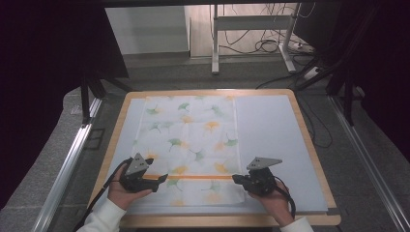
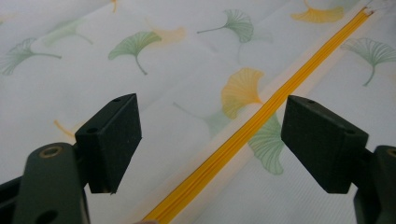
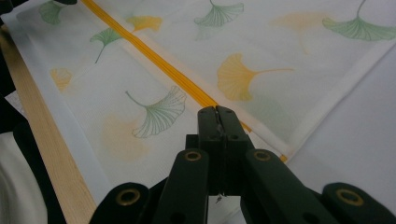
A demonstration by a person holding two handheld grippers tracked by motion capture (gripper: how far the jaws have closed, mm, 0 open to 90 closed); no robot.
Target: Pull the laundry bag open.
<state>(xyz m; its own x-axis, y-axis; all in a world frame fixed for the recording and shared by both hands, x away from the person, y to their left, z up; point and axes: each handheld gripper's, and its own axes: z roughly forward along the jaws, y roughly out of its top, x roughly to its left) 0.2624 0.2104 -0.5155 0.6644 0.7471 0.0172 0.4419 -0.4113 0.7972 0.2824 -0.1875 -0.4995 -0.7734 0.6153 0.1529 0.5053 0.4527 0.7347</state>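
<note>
A white cloth pouch [image 1: 188, 140] printed with green and orange ginkgo leaves lies flat on the pale mat [image 1: 273, 130]. An orange zipper [image 1: 193, 177] runs across its near part. My left gripper [image 1: 158, 169] stands open at the zipper's left end; in the left gripper view its jaws [image 2: 210, 135] sit wide apart on either side of the zipper [image 2: 261, 121], not touching it. My right gripper [image 1: 234, 178] is shut at the pouch's right edge. In the right gripper view its tip [image 3: 216, 114] sits just above the zipper [image 3: 154, 56], and nothing shows between the jaws.
The mat covers a wooden table [image 1: 309, 140] whose near edge [image 3: 42, 135] runs close to the pouch. Metal rails [image 1: 72, 159] flank the table. A desk frame [image 1: 215, 43] and cables [image 1: 266, 46] stand beyond the far edge.
</note>
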